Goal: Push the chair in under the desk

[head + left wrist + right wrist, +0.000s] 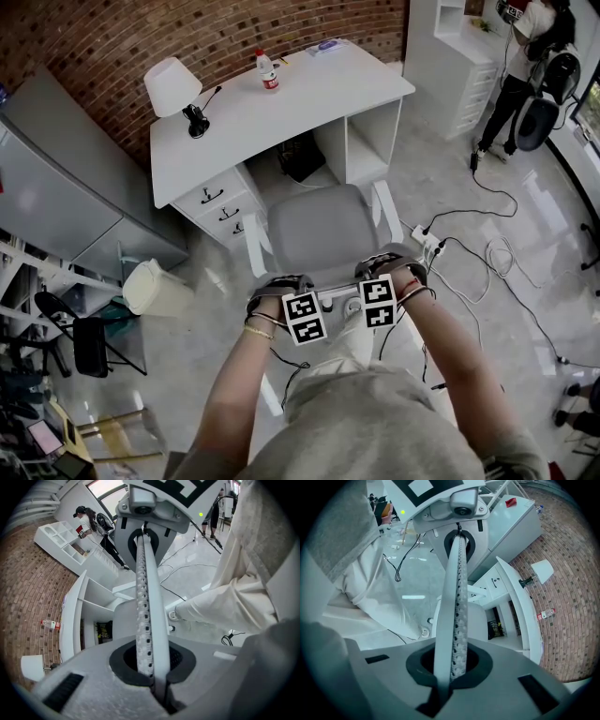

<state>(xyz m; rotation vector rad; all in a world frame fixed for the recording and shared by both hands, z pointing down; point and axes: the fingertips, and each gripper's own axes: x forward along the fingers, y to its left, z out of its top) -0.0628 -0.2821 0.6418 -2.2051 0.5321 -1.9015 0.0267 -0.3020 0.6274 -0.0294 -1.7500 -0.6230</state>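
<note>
Left tongs [278, 283] and right tongs [389, 266] clamp the chair [319, 232] backrest, facing the desk [281, 122].

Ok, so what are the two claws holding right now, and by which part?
Both the left claw and the right claw are shut on the chair, gripping the top edge of its backrest.

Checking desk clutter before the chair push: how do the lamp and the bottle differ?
The lamp sits near the desk's left end; the bottle stands further right and back. The lamp has a white shade, tilted, on a black base; the bottle is clear, upright, with red cap and label. The lamp is bulkier than the bottle. Both rest on the desk top.
</note>
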